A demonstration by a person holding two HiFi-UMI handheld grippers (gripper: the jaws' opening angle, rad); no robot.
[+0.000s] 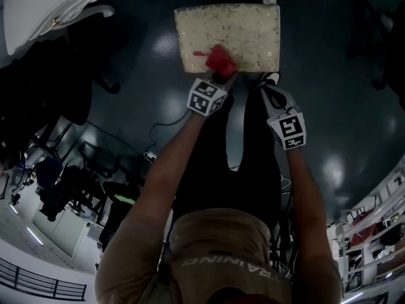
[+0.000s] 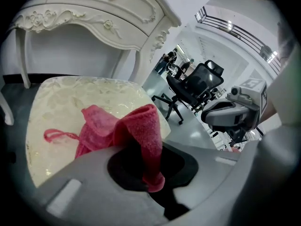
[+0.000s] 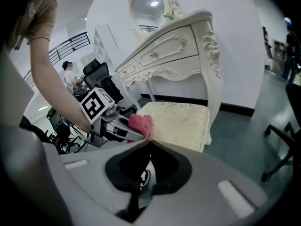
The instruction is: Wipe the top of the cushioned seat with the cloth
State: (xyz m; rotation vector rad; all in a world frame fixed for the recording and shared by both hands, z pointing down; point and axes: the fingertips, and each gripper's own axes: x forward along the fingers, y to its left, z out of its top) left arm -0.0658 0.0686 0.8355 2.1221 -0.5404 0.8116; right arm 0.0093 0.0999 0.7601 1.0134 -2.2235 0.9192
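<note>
The cream patterned cushioned seat (image 1: pixel 247 27) stands at the top of the head view. A red cloth (image 1: pixel 219 61) lies bunched on its near edge. My left gripper (image 1: pixel 222 76) is shut on the cloth (image 2: pixel 138 128), one fold pinched between the jaws and the rest trailing onto the seat top (image 2: pixel 70 102). My right gripper (image 1: pixel 269 88) hangs shut and empty just off the seat's near right corner. The right gripper view shows the seat (image 3: pixel 181 119), the cloth (image 3: pixel 140 123) and the left gripper's fingers (image 3: pixel 123 133) from the side.
A white carved dressing table (image 3: pixel 174 51) with a mirror stands over the far side of the seat; its leg (image 3: pixel 214 93) is beside the seat. A black office chair (image 2: pixel 193 86) stands to the right. Dark glossy floor (image 1: pixel 329 62) surrounds the seat.
</note>
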